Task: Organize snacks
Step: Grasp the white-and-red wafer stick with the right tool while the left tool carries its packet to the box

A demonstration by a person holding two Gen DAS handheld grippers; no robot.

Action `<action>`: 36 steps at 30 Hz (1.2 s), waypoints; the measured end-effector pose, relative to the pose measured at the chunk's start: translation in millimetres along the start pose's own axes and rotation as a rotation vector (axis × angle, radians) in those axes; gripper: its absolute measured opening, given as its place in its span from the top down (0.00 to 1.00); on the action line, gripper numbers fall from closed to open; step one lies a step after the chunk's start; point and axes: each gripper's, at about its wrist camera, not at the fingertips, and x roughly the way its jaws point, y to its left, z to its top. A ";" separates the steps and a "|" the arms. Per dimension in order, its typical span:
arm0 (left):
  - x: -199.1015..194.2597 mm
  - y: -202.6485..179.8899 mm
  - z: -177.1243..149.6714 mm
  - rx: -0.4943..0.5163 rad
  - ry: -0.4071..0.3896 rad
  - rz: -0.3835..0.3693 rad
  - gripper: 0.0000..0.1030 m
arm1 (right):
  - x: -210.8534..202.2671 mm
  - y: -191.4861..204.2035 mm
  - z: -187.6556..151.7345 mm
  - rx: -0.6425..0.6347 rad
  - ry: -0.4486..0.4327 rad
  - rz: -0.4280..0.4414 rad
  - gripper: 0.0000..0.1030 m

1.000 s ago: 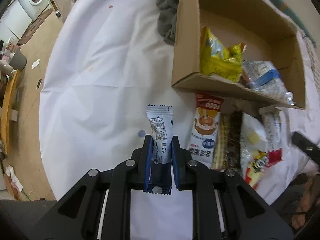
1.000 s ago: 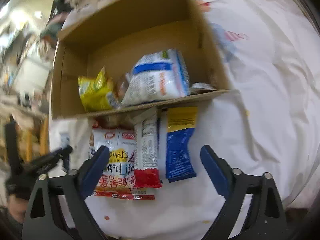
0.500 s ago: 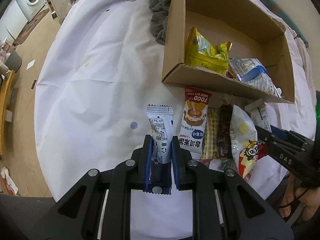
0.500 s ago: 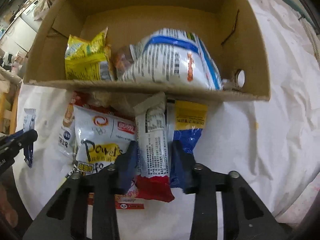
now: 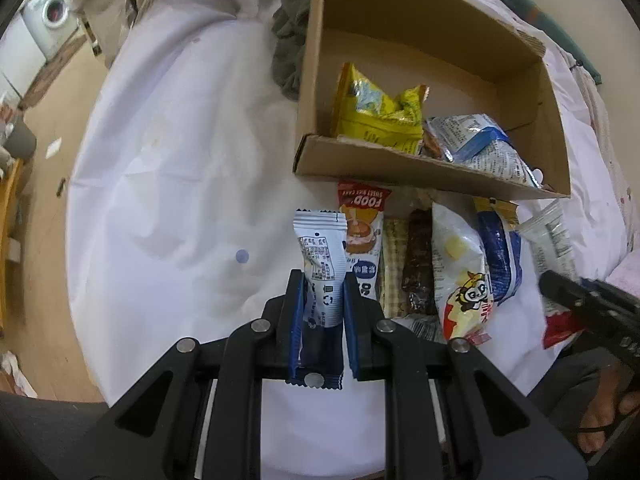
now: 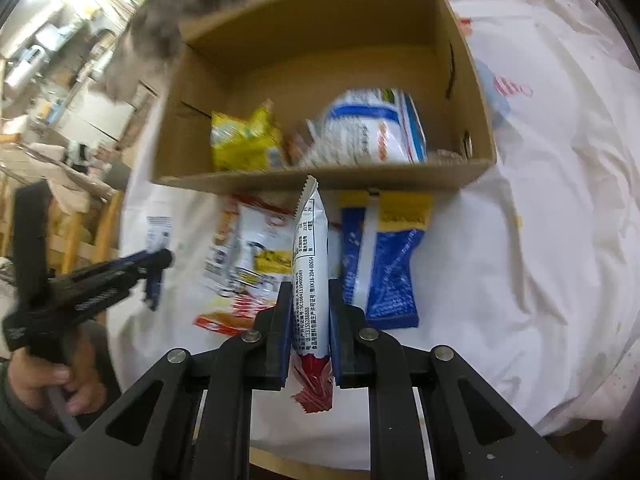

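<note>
The left gripper [image 5: 320,300] pinched a white-and-blue sachet [image 5: 321,258], long axis running forward between its fingers. The right gripper [image 6: 309,300] clamped a white, red-ended bar [image 6: 310,280], pointing lengthwise toward the cardboard box [image 6: 324,182] beyond, above snacks on the white cloth [image 6: 520,240].

The orange-topped sachet [image 5: 362,232] lying below the cardboard box [image 5: 420,168] reads "FOOD" upside down, with smaller words above it too tiny to make out. The white and red bar wrapper [image 6: 310,280] in the right wrist view carries lines of small print running along its length; digits show there, but I can't read them for certain. Print on the other packets is blurred
</note>
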 end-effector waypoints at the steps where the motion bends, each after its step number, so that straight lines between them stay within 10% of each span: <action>1: -5.3 -1.3 0.1 0.004 -0.020 -0.003 0.85 | -7.6 2.8 0.6 -0.002 -0.024 0.028 0.84; 14: -57.6 -10.1 37.6 0.019 -0.227 -0.057 0.85 | -63.1 12.5 43.7 0.025 -0.296 0.167 0.84; 36: -29.7 -42.9 113.0 0.115 -0.279 -0.020 0.85 | -32.4 -44.9 100.8 0.119 -0.283 0.006 0.84</action>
